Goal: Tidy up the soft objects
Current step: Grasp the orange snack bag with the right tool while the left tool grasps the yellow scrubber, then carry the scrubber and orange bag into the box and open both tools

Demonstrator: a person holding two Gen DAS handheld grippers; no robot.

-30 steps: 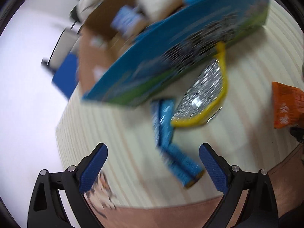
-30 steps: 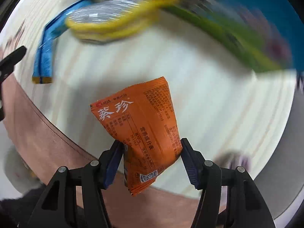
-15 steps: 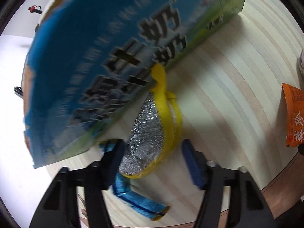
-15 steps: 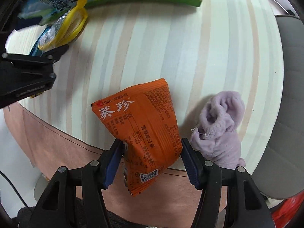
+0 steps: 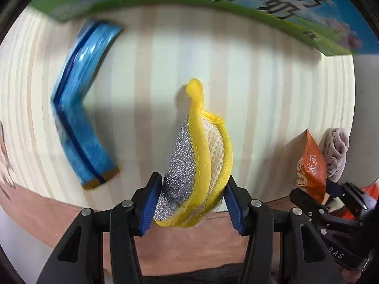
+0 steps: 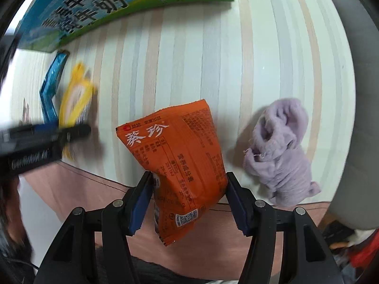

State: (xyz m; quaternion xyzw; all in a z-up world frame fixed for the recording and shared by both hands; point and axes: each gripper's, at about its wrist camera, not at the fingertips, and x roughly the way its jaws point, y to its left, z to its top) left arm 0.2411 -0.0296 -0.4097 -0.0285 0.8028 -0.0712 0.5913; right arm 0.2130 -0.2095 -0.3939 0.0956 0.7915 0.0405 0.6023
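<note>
Pale striped wood forms the tabletop [image 6: 236, 75], with a printed blue-and-green milk carton box [image 6: 99, 7] lying along its far side. Between the closing jaws of the left gripper [image 5: 193, 201] a yellow-edged scouring pad [image 5: 196, 165] is gripped by its lower end, its silver glitter face against one blue pad and its mesh side toward the other; the pad is already bowed by the pressure, so it can be judged light, spongy and easily deformed, best taken across its thick middle rather than by the thin yellow loop at the top. A blue bent wrapper [image 5: 78, 123] is seen lying flat on the table to the left, thin and probably slippery. In the right gripper [image 6: 188, 201] an orange snack packet [image 6: 177, 165] is held by its lower half, the jaws set at a middling width and pressed on both sides; the film looks crinkly and air-filled, so a gentle squeeze near the sealed edge is advised. A lilac knitted cloth [image 6: 279, 151] is left crumpled near the table's front edge, limp and easily pinched at any fold.
</note>
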